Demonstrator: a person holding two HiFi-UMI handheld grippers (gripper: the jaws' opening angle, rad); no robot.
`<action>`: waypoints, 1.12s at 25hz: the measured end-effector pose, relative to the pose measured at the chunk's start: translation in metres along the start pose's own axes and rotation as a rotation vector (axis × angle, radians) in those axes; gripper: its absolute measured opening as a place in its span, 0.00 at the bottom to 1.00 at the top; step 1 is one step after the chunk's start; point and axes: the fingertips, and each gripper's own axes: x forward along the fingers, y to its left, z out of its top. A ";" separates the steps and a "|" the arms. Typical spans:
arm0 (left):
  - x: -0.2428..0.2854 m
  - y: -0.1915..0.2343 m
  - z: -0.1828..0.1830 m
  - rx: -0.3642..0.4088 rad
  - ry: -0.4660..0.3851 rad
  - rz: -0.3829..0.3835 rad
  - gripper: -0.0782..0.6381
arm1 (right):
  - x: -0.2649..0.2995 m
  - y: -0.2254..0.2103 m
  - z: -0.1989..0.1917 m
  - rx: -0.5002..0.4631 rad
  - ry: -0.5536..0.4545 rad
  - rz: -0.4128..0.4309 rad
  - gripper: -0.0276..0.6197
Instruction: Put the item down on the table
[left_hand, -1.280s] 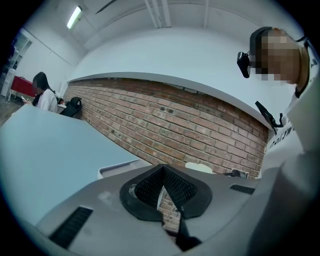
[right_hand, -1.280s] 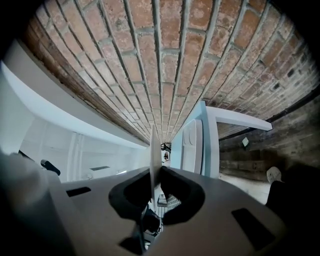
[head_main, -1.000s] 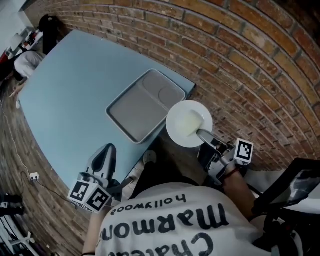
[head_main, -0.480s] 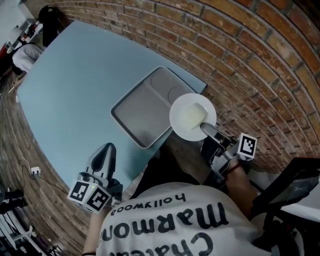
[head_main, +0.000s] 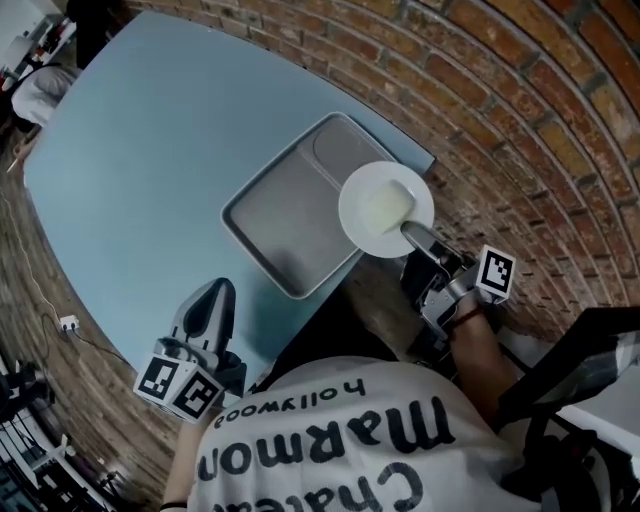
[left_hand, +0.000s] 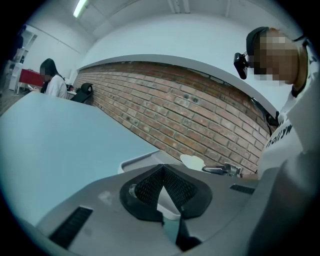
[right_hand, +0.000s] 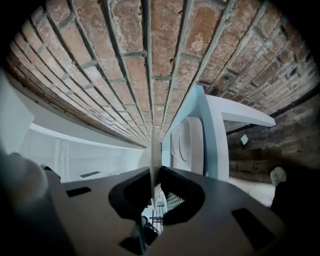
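A round white plate (head_main: 385, 209) hangs over the near right corner of the grey tray (head_main: 290, 215), partly past the table's edge. My right gripper (head_main: 412, 237) is shut on the plate's near rim. In the right gripper view the plate (right_hand: 154, 160) shows edge-on between the pads, with the tray (right_hand: 189, 145) beyond it. My left gripper (head_main: 208, 310) rests low over the table's near edge with its jaws shut and nothing in them; in the left gripper view its pads (left_hand: 164, 186) meet, and the tray (left_hand: 142, 161) and plate (left_hand: 192, 161) lie ahead.
The pale blue table (head_main: 140, 150) stretches to the left and far side. Brick floor (head_main: 540, 130) lies beyond its right edge. A person (left_hand: 52, 82) sits at the far end. A black chair frame (head_main: 570, 360) stands at the lower right.
The plate and my right gripper have moved up and toward the table, so the plate now overlaps the tray's corner. My left gripper has held its place.
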 end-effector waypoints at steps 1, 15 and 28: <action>0.001 0.004 0.000 -0.004 0.004 0.005 0.12 | 0.003 -0.003 0.002 0.002 0.000 -0.005 0.08; 0.018 0.028 -0.004 -0.037 0.028 0.023 0.12 | 0.025 -0.033 0.016 0.021 0.000 -0.093 0.08; 0.032 0.036 -0.002 -0.047 0.050 0.018 0.12 | 0.040 -0.037 0.032 -0.159 0.017 -0.187 0.08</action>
